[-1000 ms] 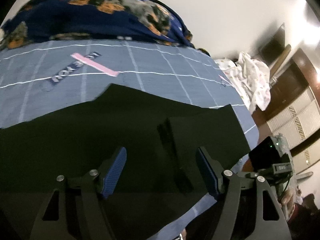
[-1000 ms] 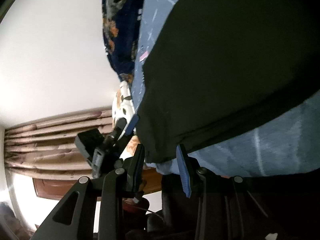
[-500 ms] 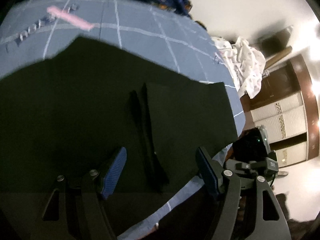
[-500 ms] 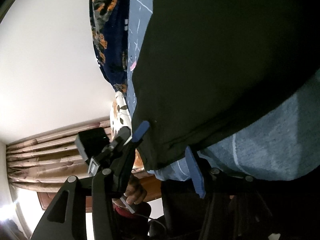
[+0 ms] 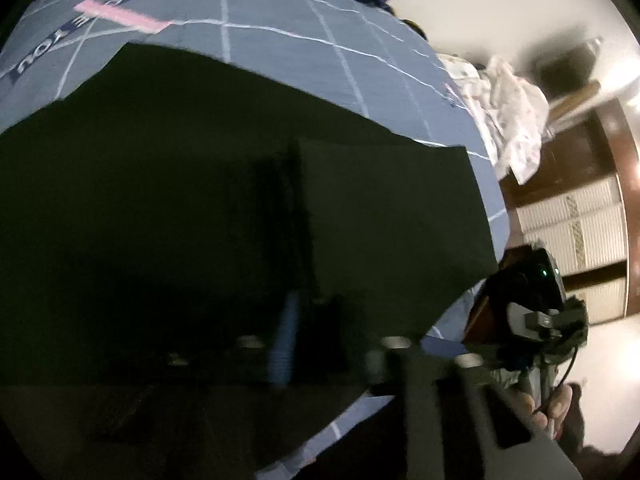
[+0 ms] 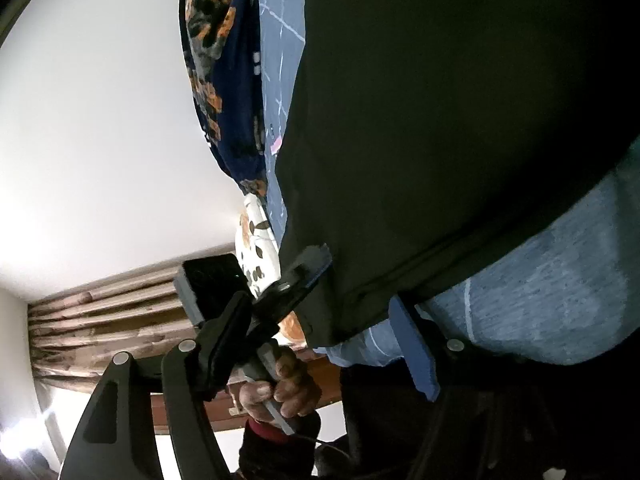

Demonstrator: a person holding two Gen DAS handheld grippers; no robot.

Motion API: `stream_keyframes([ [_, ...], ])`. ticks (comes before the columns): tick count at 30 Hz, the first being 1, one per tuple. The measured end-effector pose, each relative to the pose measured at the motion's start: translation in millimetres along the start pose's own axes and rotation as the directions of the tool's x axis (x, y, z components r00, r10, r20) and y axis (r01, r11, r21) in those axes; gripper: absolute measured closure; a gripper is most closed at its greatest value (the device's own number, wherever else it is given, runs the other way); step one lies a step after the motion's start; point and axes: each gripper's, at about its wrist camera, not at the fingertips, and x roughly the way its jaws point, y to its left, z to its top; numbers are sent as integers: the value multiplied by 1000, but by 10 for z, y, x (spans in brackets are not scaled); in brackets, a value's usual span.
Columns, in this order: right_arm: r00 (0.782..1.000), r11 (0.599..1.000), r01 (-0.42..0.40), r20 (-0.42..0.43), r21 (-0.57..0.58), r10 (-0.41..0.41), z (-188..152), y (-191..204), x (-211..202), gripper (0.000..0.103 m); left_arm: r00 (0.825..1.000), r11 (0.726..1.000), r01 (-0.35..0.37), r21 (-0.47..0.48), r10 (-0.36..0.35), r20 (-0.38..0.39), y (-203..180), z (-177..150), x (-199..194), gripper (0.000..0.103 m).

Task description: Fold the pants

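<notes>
Both grippers just changed: left gripper (image 5: 308,340) closed, pinching the black pants (image 5: 200,200); right gripper (image 6: 368,304) opened, jaws straddling their corner.

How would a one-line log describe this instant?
left gripper: shut on black pants | right gripper: jaws just been opening, their corner between | surface: blue checked bedsheet

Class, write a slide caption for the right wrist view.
Right gripper, jaws just opening, straddles a corner of the dark pants on a blue checked sheet.

bed (image 5: 280,40): blue grid sheet | on it: dark pants (image 5: 180,200), patterned blanket (image 6: 216,80)
</notes>
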Motion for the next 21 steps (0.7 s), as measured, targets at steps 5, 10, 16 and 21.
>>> stream_keyframes([
  [5,1000,1000,-15,14,21,14,19,-24,-41,32,1000,999,17,-34,-17,3,102,-69,-45,96],
  [10,1000,1000,-19,21,19,18,19,1,-64,30,1000,1000,-2,-24,3,13,109,-137,-87,98],
  [16,1000,1000,-19,16,7,19,7,40,-24,28,999,999,36,-25,-36,-7,89,-155,-71,98],
  [21,999,1000,-16,30,11,15,23,27,-20,28,998,997,48,-53,-50,-38,88,-109,-79,87],
])
